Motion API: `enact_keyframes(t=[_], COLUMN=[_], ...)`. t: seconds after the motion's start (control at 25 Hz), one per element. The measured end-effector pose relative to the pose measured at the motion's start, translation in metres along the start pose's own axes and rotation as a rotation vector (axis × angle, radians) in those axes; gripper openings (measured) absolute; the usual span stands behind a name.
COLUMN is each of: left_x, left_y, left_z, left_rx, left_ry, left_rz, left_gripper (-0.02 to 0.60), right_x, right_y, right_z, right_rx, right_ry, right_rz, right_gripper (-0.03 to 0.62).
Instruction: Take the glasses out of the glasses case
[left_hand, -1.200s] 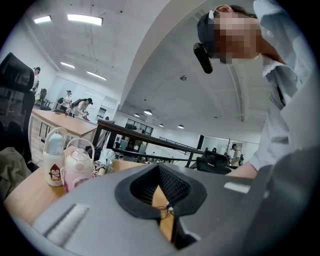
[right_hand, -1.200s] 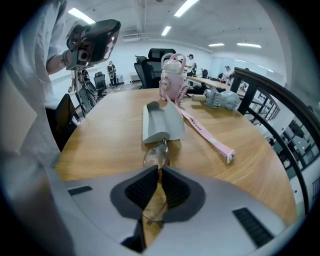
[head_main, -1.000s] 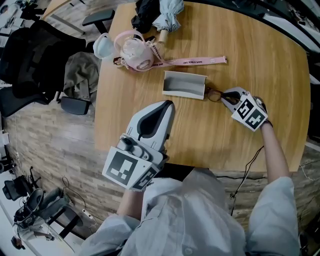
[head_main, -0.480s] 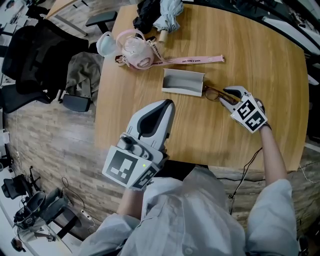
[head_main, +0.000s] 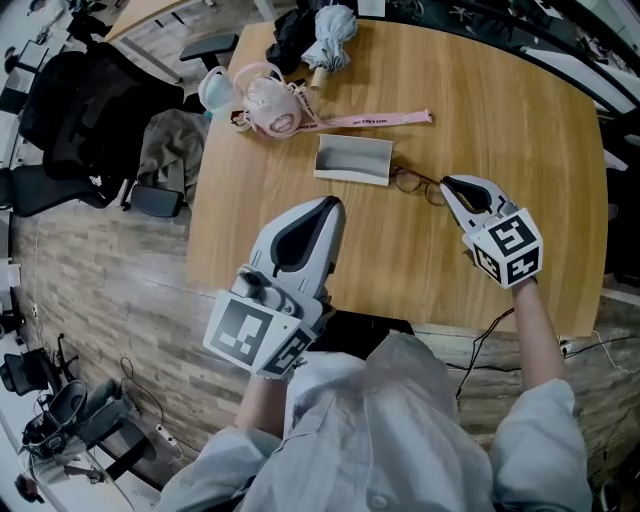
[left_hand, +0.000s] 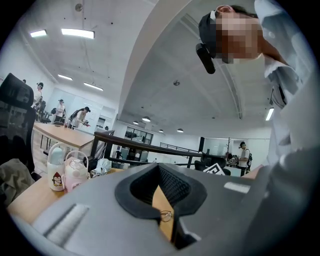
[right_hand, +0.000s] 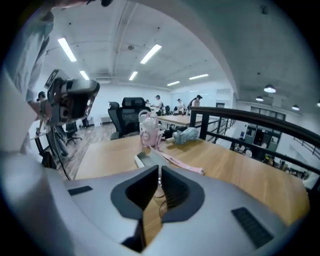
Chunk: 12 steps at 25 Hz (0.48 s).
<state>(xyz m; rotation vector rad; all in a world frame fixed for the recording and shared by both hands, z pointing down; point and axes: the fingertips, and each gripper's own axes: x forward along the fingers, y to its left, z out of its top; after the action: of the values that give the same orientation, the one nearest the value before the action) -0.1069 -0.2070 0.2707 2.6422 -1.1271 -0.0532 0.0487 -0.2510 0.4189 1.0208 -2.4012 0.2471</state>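
Observation:
The grey glasses case lies open on the wooden table. The thin-rimmed glasses rest on the table just right of the case, outside it. My right gripper points at them from the right, jaws together, its tip at the glasses' right end; whether it touches them I cannot tell. Through the jaws in the right gripper view I see the glasses and the case beyond. My left gripper hangs shut and empty over the table's near side, below the case.
A pink bottle with a pink lanyard, a blue-capped bottle, a folded umbrella and a black bag sit at the table's far end. Office chairs stand left. A cable hangs at the near edge.
The right gripper has pulled back a little from the case and risen toward the camera. The glasses stay beside the case. The left gripper has barely moved.

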Motion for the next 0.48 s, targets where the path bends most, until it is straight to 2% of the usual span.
enact_keyframes(t=[0.16,0.48], left_x=[-0.006,-0.023], left_y=[-0.021,-0.066], left_z=[0.005,0.010], left_rx=[0.010,0.048], left_ry=[-0.018,-0.056], left_rz=[0.009,0.037], left_gripper=[0.003,0.003], right_x=[-0.034,-0.107], right_y=[0.010,0.030], right_z=[0.020,0.030], right_rx=[0.019,0.020], right_ry=[-0.078,-0.169], right_rz=[-0.044,-0.112], right_gripper=[0.011,0.002])
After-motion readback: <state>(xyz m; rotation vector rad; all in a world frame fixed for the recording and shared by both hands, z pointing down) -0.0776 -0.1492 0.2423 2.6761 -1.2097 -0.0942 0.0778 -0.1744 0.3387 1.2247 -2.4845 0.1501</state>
